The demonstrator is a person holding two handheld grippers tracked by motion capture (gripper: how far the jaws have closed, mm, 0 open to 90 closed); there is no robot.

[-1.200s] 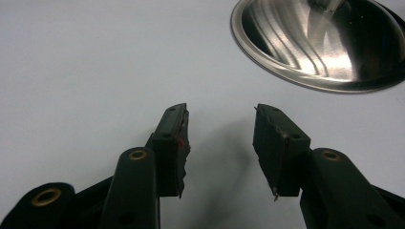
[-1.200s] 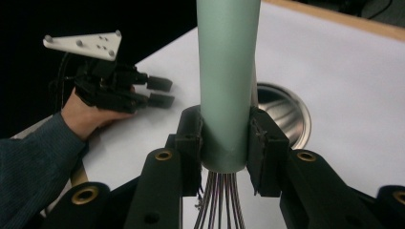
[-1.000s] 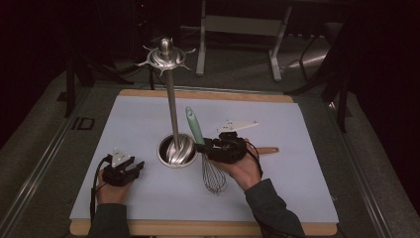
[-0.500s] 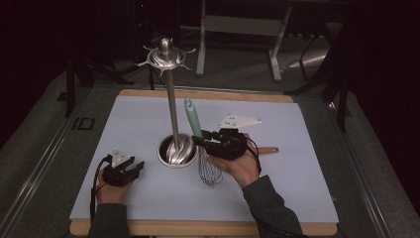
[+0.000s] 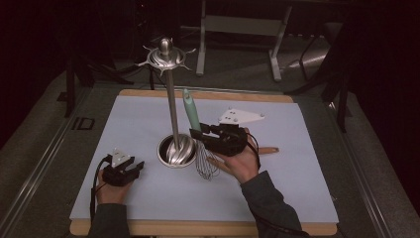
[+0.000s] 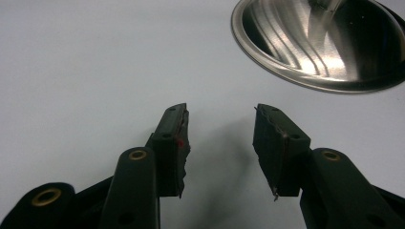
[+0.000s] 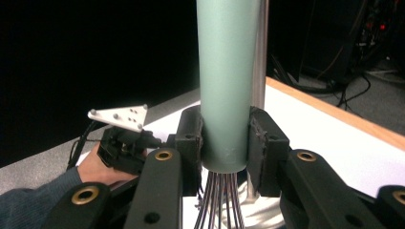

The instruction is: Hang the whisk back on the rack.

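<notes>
Right tool (image 5: 198, 133): clamped on whisk (image 5: 192, 113) at handle base, whisk upright, wires just off mat (image 5: 307, 168), beside stand (image 5: 171, 106). Left tool (image 5: 128, 171): jaws apart, nothing between, low on mat near stand base (image 6: 320, 43). Risk: smooth tapered handle slipping or pivoting in pads; wires or handle knocking stand pole, tipping it on worktop (image 5: 208, 94).

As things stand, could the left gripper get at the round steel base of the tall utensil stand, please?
Probably yes. The left gripper rests open on the white mat, and nothing lies between it and the round steel base. The right gripper, shut on the green-handled whisk, is on the base's far side.
</notes>
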